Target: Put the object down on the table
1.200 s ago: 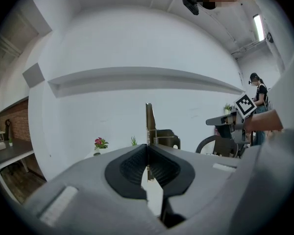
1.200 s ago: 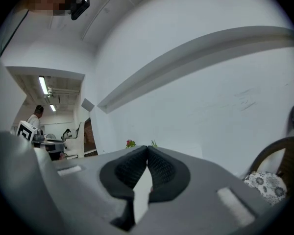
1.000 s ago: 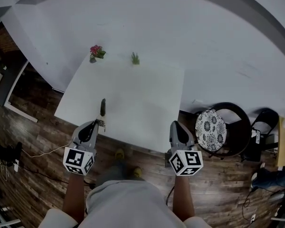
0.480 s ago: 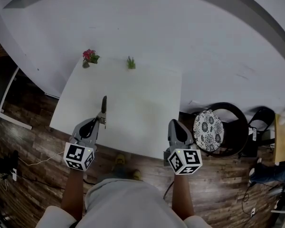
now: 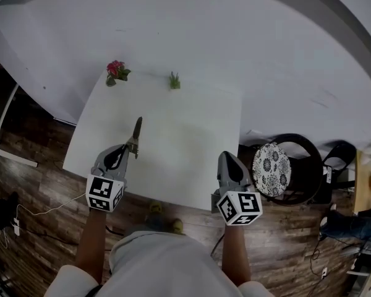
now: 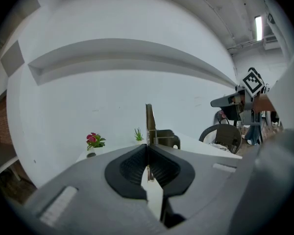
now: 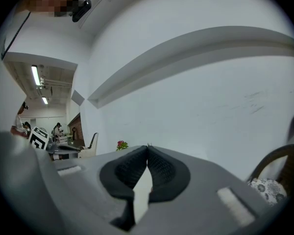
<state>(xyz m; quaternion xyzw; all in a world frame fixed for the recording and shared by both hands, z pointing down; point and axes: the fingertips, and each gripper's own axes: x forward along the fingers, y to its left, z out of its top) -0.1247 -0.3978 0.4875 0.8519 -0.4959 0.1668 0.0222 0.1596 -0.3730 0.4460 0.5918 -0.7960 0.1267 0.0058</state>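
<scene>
My left gripper (image 5: 130, 147) is shut on the near end of a slim dark metal tool (image 5: 136, 130). The tool sticks out forward over the left part of the white table (image 5: 191, 135). In the left gripper view the tool (image 6: 150, 120) stands up out of the closed left gripper (image 6: 147, 147), its narrow blade upright. Whether the tool touches the tabletop I cannot tell. My right gripper (image 5: 227, 161) hangs at the table's near right edge, shut and with nothing in it. The right gripper view shows that gripper's (image 7: 147, 149) pads pressed together.
A small pot of pink flowers (image 5: 115, 72) and a small green plant (image 5: 175, 79) stand at the table's far edge. A dark chair with a patterned cushion (image 5: 273, 169) stands to the right of the table. The floor (image 5: 37, 184) is dark wood.
My left gripper has carried the tool forward and a little higher over the table. My right gripper has stayed at the near right edge.
</scene>
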